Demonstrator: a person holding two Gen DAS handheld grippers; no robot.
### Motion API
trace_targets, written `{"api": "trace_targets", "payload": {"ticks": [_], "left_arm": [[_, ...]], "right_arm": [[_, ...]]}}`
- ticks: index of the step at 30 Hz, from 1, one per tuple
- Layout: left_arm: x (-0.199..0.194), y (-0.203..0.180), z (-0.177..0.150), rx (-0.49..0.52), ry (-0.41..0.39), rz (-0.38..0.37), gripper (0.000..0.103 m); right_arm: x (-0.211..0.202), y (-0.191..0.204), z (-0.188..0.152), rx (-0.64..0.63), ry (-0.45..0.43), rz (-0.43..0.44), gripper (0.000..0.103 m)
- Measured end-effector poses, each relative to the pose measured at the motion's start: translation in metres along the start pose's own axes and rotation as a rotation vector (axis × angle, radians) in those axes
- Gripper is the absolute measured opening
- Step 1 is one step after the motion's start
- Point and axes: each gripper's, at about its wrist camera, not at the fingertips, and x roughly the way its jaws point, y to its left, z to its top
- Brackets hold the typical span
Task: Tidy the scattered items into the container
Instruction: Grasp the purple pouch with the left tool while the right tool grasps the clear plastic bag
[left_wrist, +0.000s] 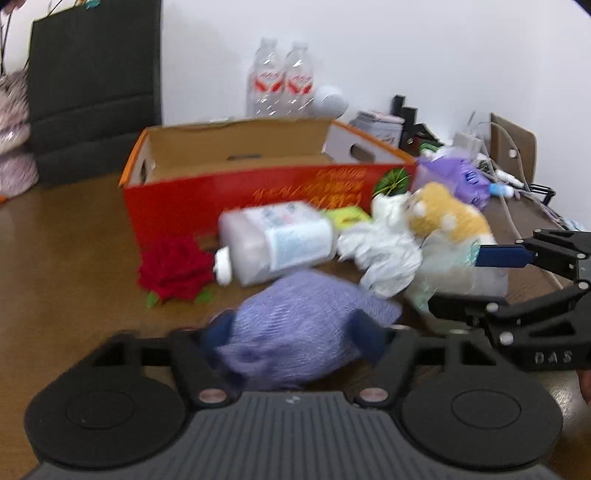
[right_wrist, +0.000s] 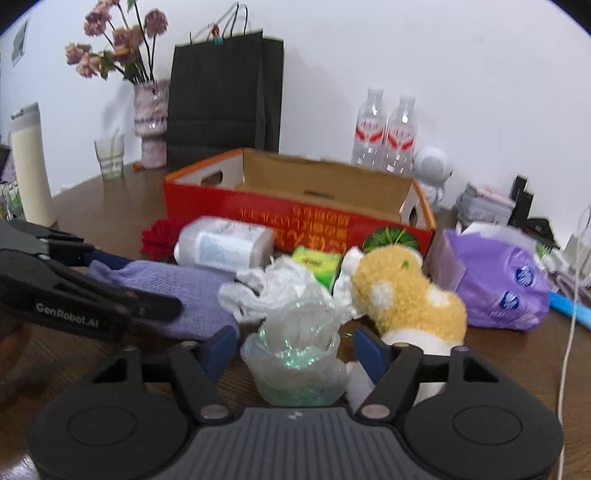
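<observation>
An open red cardboard box (left_wrist: 229, 192) (right_wrist: 295, 218) stands on the brown table. In front of it lie a red fabric rose (left_wrist: 173, 269), a white plastic bottle (left_wrist: 273, 243) (right_wrist: 225, 242), a green packet (right_wrist: 317, 264), a crumpled white bag (left_wrist: 384, 251) (right_wrist: 280, 284) and a tan plush toy (left_wrist: 447, 214) (right_wrist: 406, 299). My left gripper (left_wrist: 295, 332) has its fingers around a purple knitted cloth (left_wrist: 299, 325) (right_wrist: 177, 291), touching both sides. My right gripper (right_wrist: 295, 347) is open around a clear crumpled plastic cup (right_wrist: 295, 365).
Two water bottles (right_wrist: 384, 133), a white speaker (right_wrist: 432, 166), a black paper bag (right_wrist: 221, 96), a vase of flowers (right_wrist: 149, 122), a glass (right_wrist: 109, 157) and a white tumbler (right_wrist: 31, 162) stand behind. A purple tissue pack (right_wrist: 495, 277) and cables (right_wrist: 569, 325) lie right.
</observation>
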Motion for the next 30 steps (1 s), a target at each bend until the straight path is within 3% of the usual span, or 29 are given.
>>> {"api": "trace_targets", "payload": {"ticks": [1, 2, 6, 10, 13, 15, 16, 21, 25, 27, 28, 30], "left_arm": [[-0.003, 0.0, -0.003, -0.019, -0.007, 0.0, 0.057], [-0.007, 0.0, -0.006, -0.031, -0.009, 0.007, 0.047], [-0.031, -0.012, -0.019, -0.051, -0.041, 0.079, 0.04], [-0.056, -0.025, -0.036, -0.126, -0.047, 0.128, 0.039], [-0.075, -0.039, -0.051, -0.133, -0.043, 0.14, 0.049], [-0.084, -0.052, -0.058, -0.068, -0.04, 0.123, 0.075], [-0.089, -0.058, -0.061, -0.034, -0.049, 0.119, 0.08], [-0.099, -0.063, -0.062, 0.026, -0.083, 0.119, 0.093], [-0.079, -0.051, -0.047, -0.002, -0.034, 0.145, 0.094], [-0.071, -0.045, -0.041, -0.025, -0.034, 0.117, 0.092], [-0.067, -0.042, -0.039, -0.04, -0.028, 0.106, 0.089], [-0.061, -0.037, -0.037, -0.063, 0.0, 0.098, 0.073]], "right_arm": [[0.002, -0.002, -0.002, 0.006, 0.012, 0.005, 0.054], [0.003, -0.003, -0.004, 0.007, 0.016, 0.006, 0.052], [0.0, -0.004, -0.013, 0.03, 0.016, 0.003, 0.045], [-0.016, -0.003, -0.017, 0.076, 0.025, 0.048, 0.043], [-0.035, -0.003, -0.023, 0.102, 0.009, 0.082, 0.044], [-0.044, -0.004, -0.027, 0.122, 0.006, 0.108, 0.045], [-0.046, -0.004, -0.03, 0.122, 0.013, 0.111, 0.045], [-0.049, -0.006, -0.037, 0.101, 0.053, 0.081, 0.045], [-0.055, -0.011, -0.043, 0.161, 0.017, 0.077, 0.047], [-0.053, -0.012, -0.045, 0.172, 0.021, 0.075, 0.047], [-0.053, -0.011, -0.045, 0.166, 0.024, 0.072, 0.047], [-0.053, -0.009, -0.043, 0.158, 0.022, 0.065, 0.047]]}}
